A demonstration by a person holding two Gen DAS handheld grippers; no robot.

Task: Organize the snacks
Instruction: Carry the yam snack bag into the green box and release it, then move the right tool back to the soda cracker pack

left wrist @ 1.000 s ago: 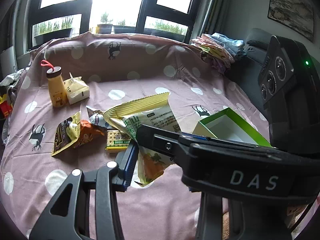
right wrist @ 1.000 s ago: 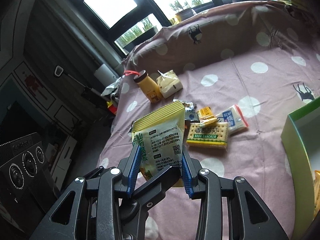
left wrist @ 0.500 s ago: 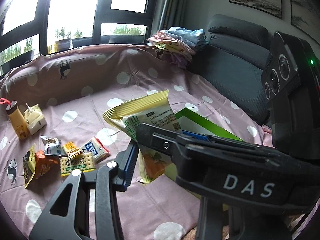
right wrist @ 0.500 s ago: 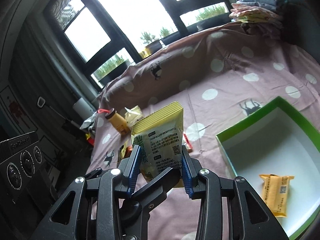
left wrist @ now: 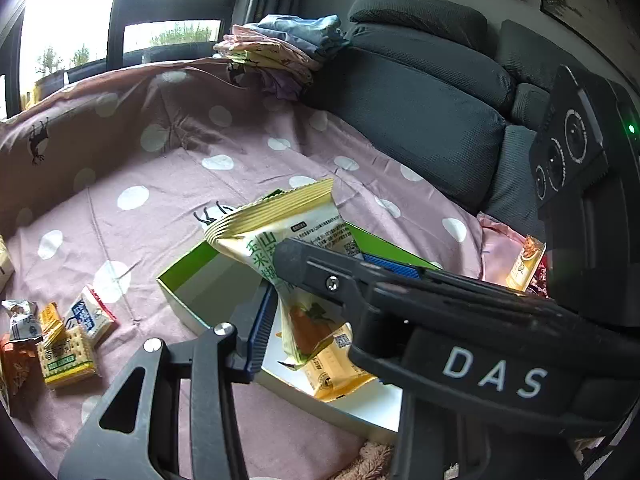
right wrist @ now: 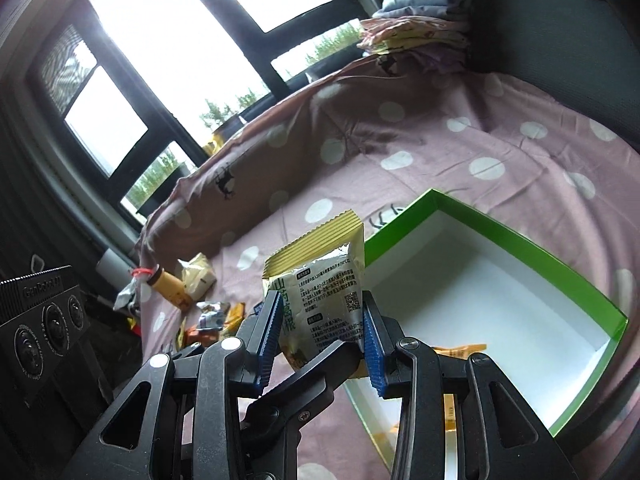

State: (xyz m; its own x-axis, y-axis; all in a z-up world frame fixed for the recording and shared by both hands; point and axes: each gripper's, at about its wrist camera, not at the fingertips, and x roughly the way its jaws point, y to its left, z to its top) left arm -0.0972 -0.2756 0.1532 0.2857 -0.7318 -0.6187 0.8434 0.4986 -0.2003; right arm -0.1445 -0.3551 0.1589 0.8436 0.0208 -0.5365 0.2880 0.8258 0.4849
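Note:
A yellow and white snack packet [right wrist: 320, 300] is gripped by both grippers at once. My right gripper [right wrist: 320, 340] is shut on its lower part. My left gripper [left wrist: 312, 292] is shut on the same packet [left wrist: 288, 248], its finger crossing in front. The packet hangs over the near left corner of a green-rimmed white box [right wrist: 492, 236] on the spotted pink sheet. A yellow packet [left wrist: 340, 372] lies inside the box [left wrist: 180, 268]. Several loose snacks [left wrist: 68, 344] lie left of the box.
A yellow bottle [right wrist: 168, 286] and a pale packet [right wrist: 198, 276] sit at the far left of the sheet. A dark sofa back [left wrist: 420, 100] with folded clothes [left wrist: 280, 48] borders the right. Windows stand behind. Another snack [left wrist: 524, 260] lies right of the box.
Both grippers have carried the packet rightward from the snack pile to above the green box. The box now fills much of both views.

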